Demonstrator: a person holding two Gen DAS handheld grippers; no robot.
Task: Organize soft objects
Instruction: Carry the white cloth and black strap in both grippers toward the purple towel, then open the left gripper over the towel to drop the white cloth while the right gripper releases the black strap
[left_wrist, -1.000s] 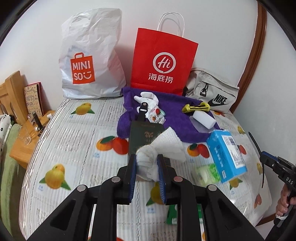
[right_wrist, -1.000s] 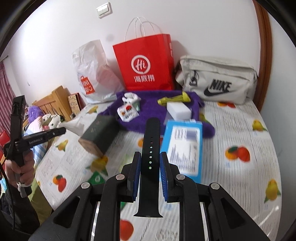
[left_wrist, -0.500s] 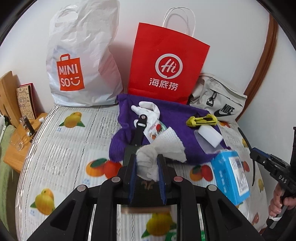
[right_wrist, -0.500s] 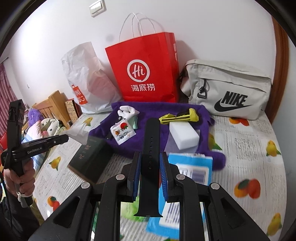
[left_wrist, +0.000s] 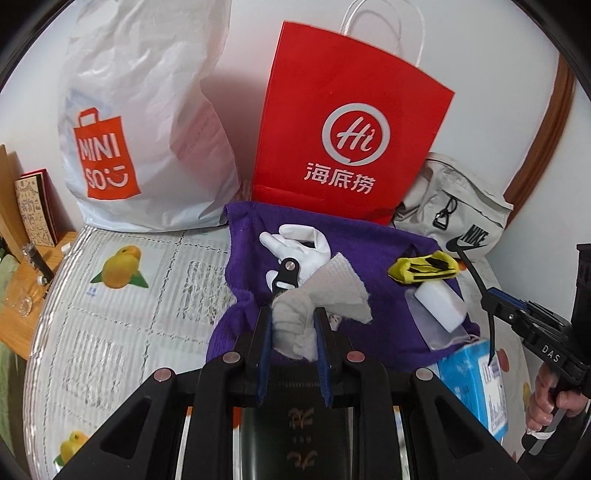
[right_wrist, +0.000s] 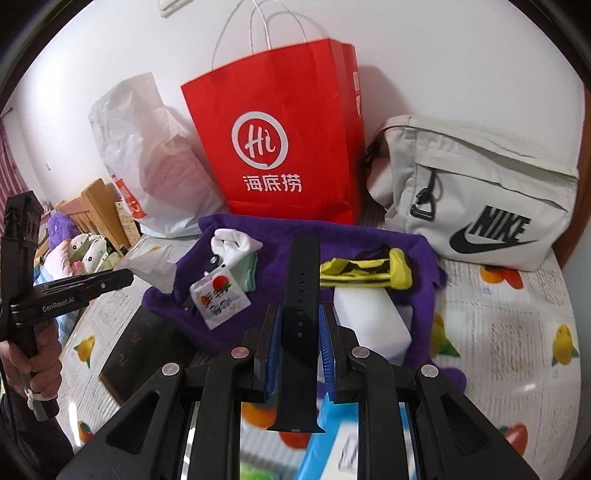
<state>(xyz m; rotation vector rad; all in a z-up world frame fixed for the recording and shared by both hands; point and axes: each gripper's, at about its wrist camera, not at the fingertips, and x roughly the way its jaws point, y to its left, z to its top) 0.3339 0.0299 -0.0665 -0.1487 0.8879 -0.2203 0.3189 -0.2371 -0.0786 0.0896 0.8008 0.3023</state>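
My left gripper (left_wrist: 293, 332) is clenched on a crumpled white cloth (left_wrist: 317, 295), holding it above the near edge of the purple towel (left_wrist: 380, 258) spread on the bed (left_wrist: 122, 306). My right gripper (right_wrist: 300, 328) is clenched on a black watch strap (right_wrist: 301, 295), held upright over that towel, between the white glove (right_wrist: 236, 240) and the yellow sock (right_wrist: 369, 273).

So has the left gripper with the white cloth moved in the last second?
Yes. The left gripper, jaws shut on the white cloth, has advanced toward the red paper bag, which looms larger; the cloth now overlaps the purple towel.
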